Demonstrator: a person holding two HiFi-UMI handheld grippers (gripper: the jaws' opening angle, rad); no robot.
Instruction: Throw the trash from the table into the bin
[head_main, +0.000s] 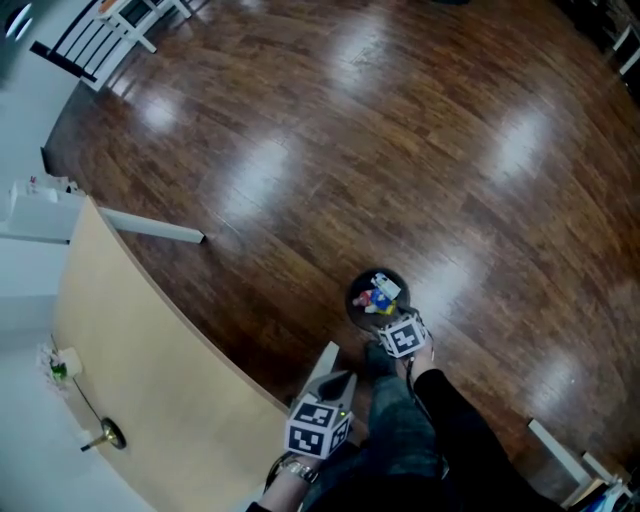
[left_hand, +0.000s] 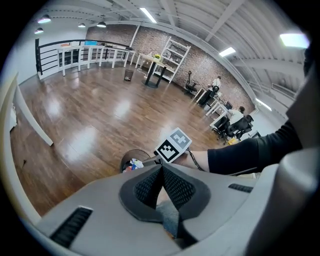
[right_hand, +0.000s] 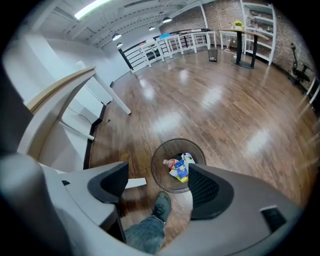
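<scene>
Tilted down over the bin (head_main: 356, 298), right claw (right_hand: 159, 181) spread; left claw (left_hand: 161, 172) pressed together, seemingly empty.

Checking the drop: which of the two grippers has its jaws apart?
The right gripper, pointing at the bin: its jaws stand wide apart, empty. The left gripper has them shut together.

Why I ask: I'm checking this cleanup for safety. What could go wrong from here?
1. The shoe stands right beside the bin, below the open, empty right gripper. A careless step might tip the bin and spill the trash.
2. Small items lie on the table near its left edge in the head view. They are too small to tell whether they are trash, so some could be missed or wrongly binned.
</scene>
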